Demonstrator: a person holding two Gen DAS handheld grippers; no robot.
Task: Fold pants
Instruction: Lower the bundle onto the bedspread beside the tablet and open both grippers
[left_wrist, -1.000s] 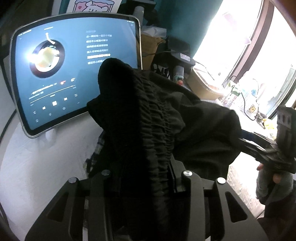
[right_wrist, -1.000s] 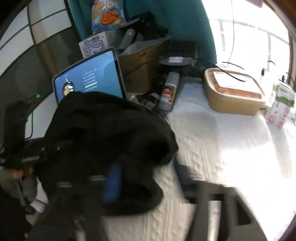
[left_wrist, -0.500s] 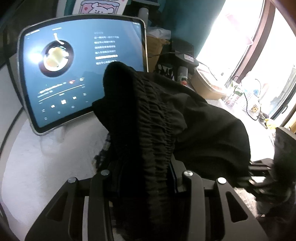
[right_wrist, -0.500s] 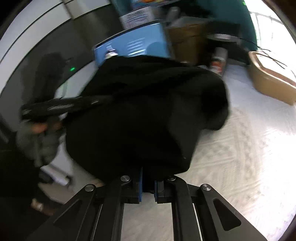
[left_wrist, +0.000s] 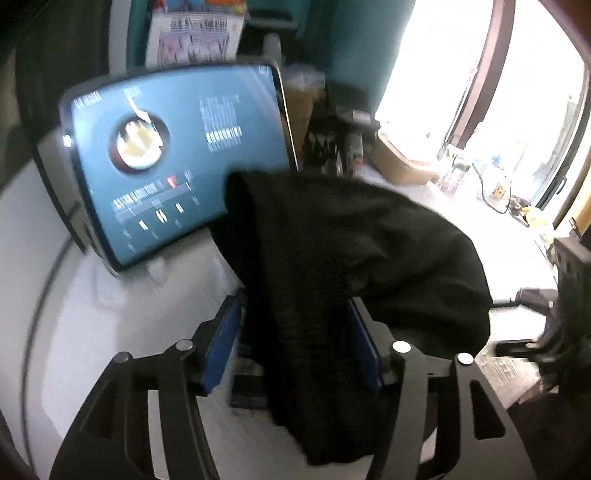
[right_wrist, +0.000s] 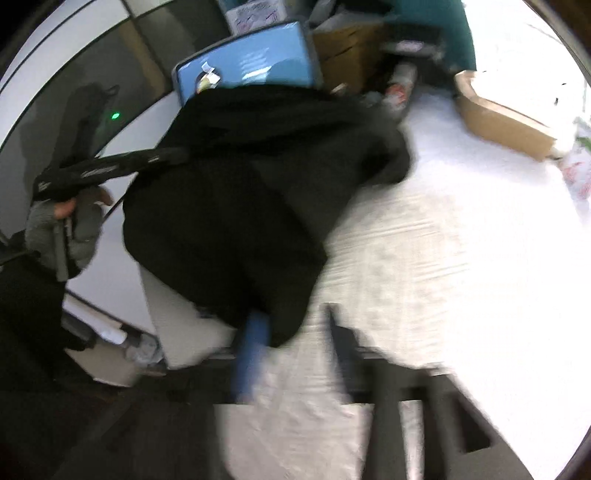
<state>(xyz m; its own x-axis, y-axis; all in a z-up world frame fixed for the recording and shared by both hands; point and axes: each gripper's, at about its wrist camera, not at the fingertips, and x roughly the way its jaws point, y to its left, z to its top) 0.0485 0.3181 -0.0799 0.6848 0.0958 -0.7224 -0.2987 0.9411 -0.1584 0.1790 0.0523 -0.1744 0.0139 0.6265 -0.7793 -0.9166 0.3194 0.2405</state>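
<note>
Black pants (left_wrist: 354, 258) bunched on white bedspread (right_wrist: 443, 258), soft, floppy, light. Your left gripper (left_wrist: 291, 343) spread, waistband lying between pads. Right gripper (right_wrist: 295, 347) let go too. Grab elastic waistband corners.

Tablet (left_wrist: 177, 162) text smeared unreadable, right tool (right_wrist: 291, 354) motion-blurred, pants (left_wrist: 332, 266) hiding tabletop

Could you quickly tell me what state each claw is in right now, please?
Left claw: fingers apart, the black pants bunched between them; whether it grips cannot be told.
Right claw: open, at the pants' edge, holding nothing.
</note>
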